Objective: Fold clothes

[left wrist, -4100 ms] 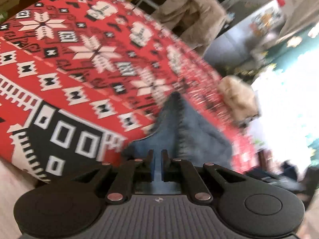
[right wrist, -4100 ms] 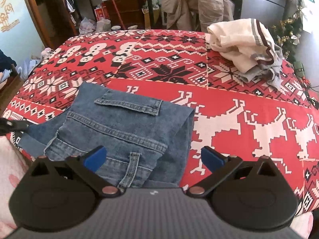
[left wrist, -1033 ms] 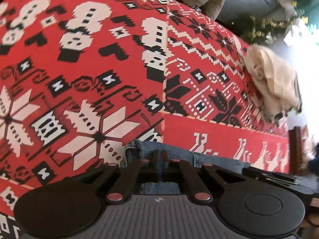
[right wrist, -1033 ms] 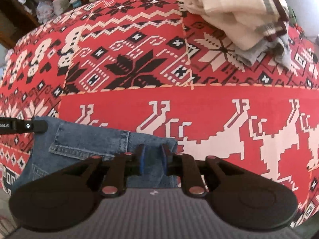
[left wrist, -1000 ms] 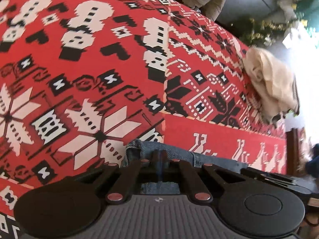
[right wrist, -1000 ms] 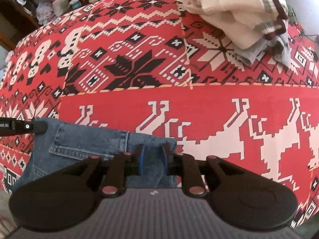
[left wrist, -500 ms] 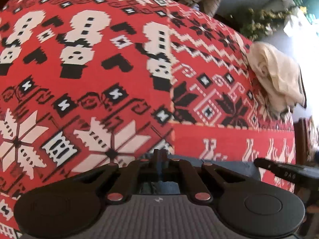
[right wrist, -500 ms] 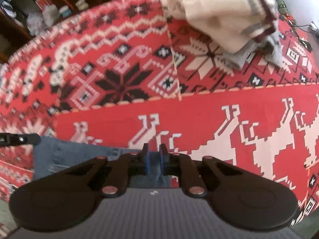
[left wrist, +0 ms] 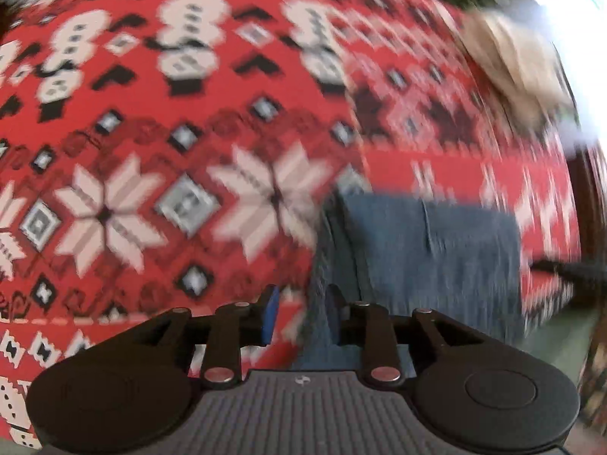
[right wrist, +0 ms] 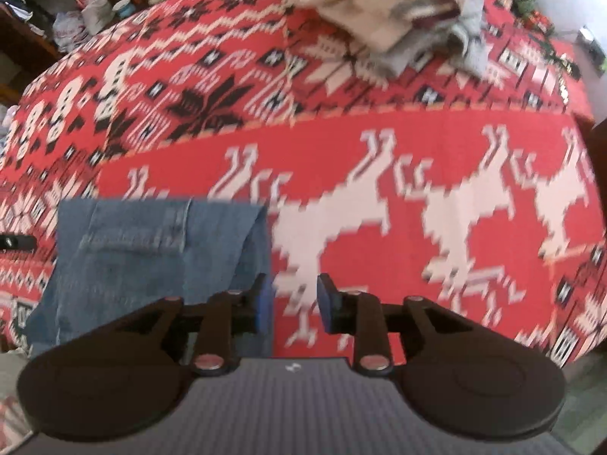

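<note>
Folded blue jeans [right wrist: 151,250] lie flat on the red patterned bedspread [right wrist: 379,144] near its front edge. My right gripper [right wrist: 294,299] hovers just off their right edge. Its jaws are opening and only the bedspread shows between them. In the blurred left wrist view the jeans [left wrist: 428,250] lie to the right. My left gripper [left wrist: 301,314] hangs over their left edge, also with its jaws opening. The denim's edge runs below the gap, and the pads do not press on it. A dark part of the other gripper [left wrist: 569,271] shows at the right.
A pile of cream and grey clothes [right wrist: 379,3] sits at the far side of the bed, and shows blurred in the left wrist view as a pile [left wrist: 512,53]. Shelves with dishes and clutter [right wrist: 95,11] stand beyond the bed's far left.
Both grippers were shut on the denim's far edge. They have let go, their jaws have parted, and both have drawn back and up. The jeans now lie folded.
</note>
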Demonstrator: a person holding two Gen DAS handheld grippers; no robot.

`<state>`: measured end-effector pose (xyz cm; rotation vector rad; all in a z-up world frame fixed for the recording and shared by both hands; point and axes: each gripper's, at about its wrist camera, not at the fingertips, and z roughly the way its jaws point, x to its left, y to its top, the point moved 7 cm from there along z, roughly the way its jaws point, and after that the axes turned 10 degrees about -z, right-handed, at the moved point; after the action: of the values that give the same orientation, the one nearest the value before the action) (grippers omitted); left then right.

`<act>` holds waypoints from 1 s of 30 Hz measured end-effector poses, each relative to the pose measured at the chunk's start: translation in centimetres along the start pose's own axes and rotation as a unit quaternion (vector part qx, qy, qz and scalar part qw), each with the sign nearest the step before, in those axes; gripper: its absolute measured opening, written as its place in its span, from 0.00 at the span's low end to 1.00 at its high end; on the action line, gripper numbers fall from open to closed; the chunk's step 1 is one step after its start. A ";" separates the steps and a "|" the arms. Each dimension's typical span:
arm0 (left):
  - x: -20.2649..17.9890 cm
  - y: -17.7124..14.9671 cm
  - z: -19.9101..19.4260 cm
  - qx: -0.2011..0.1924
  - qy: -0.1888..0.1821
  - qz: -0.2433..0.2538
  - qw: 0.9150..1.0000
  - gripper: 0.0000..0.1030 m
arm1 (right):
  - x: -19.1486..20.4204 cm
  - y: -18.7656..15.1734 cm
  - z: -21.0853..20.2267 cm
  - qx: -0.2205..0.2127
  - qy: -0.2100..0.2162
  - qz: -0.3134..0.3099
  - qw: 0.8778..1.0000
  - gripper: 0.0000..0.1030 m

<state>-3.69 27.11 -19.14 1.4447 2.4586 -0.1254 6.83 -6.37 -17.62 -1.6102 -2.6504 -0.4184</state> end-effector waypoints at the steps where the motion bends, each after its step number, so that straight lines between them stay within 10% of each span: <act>1: 0.0 -0.5 0.3 0.004 0.004 0.006 1.000 0.34 | 0.3 -0.4 0.2 0.005 0.003 -0.002 1.000 0.33; 12: 0.0 -2.1 2.0 0.018 0.022 0.021 0.999 0.34 | 2.2 0.0 2.8 0.029 -0.013 -0.013 0.999 0.33; 25: -0.7 -3.1 2.4 0.036 -0.001 0.030 0.999 0.30 | 2.5 0.7 3.4 0.045 -0.003 -0.014 0.999 0.11; 30: -0.7 -2.9 2.6 0.046 0.018 0.029 0.998 0.10 | 3.4 1.0 3.3 0.052 -0.019 -0.037 0.998 0.02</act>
<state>-5.39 24.52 -21.61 1.5683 2.4663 -0.2056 6.51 -2.16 -20.10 -1.5100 -2.7171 -0.2492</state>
